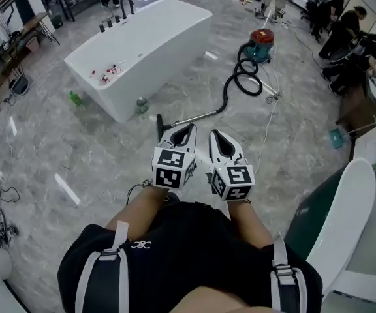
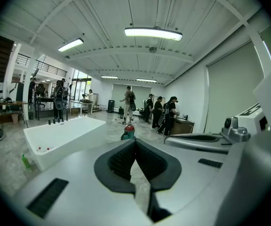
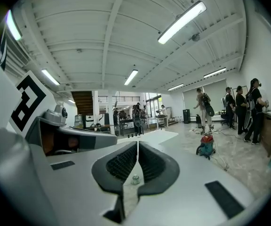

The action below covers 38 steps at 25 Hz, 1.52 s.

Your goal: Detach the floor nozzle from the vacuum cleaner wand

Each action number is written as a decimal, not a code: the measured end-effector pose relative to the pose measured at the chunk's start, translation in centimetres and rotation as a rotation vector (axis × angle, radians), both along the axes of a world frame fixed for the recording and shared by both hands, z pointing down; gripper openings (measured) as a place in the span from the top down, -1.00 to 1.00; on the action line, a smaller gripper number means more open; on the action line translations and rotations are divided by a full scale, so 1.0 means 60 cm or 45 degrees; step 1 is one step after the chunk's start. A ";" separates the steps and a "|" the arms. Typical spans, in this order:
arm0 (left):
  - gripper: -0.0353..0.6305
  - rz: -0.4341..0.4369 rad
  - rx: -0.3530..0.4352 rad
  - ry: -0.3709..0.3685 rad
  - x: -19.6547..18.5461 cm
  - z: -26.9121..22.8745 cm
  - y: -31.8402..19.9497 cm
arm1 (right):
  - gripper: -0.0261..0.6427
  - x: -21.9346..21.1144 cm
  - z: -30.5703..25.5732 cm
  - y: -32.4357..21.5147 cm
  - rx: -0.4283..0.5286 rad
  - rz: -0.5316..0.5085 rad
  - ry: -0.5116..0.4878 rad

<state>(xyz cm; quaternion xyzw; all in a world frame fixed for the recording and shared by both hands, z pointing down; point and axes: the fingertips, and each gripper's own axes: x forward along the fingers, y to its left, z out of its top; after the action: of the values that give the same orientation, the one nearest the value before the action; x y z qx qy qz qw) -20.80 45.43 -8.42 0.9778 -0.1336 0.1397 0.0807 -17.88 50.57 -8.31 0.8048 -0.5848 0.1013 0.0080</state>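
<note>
Head view: floor nozzle [image 1: 160, 124] on wand [image 1: 198, 117]

- I see a big open hall, part showroom, part workspace.
- A polished grey marble-look floor [image 1: 96, 155] carries a freestanding white rectangular bathtub [image 1: 142, 51].
- Long white tube lights [image 2: 153, 33] hang under a white ribbed ceiling [image 2: 126, 8].
- A railed upper gallery [image 2: 46, 68] runs along one side.
- People in dark clothes [image 2: 166, 114] stand at a brown wooden counter [image 2: 182, 126].
</note>
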 end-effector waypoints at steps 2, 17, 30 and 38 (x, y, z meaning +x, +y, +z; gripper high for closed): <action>0.87 -0.003 -0.009 -0.014 0.010 0.008 -0.006 | 0.88 0.016 0.007 -0.003 -0.008 0.007 -0.017; 0.87 0.034 -0.063 0.018 0.162 0.029 -0.165 | 0.88 0.163 0.033 -0.155 -0.071 0.035 -0.030; 0.87 0.117 -0.068 -0.002 0.320 0.008 -0.373 | 0.88 0.311 0.012 -0.378 -0.093 0.054 -0.029; 0.87 0.127 -0.099 -0.007 0.389 0.029 -0.482 | 0.88 0.385 0.021 -0.481 -0.091 0.089 -0.057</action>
<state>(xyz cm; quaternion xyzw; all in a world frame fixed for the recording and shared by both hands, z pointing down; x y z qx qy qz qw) 2.56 16.49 -6.65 0.9790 -0.0795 0.1512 0.1113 5.20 21.70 -7.05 0.8215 -0.5523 0.1404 0.0202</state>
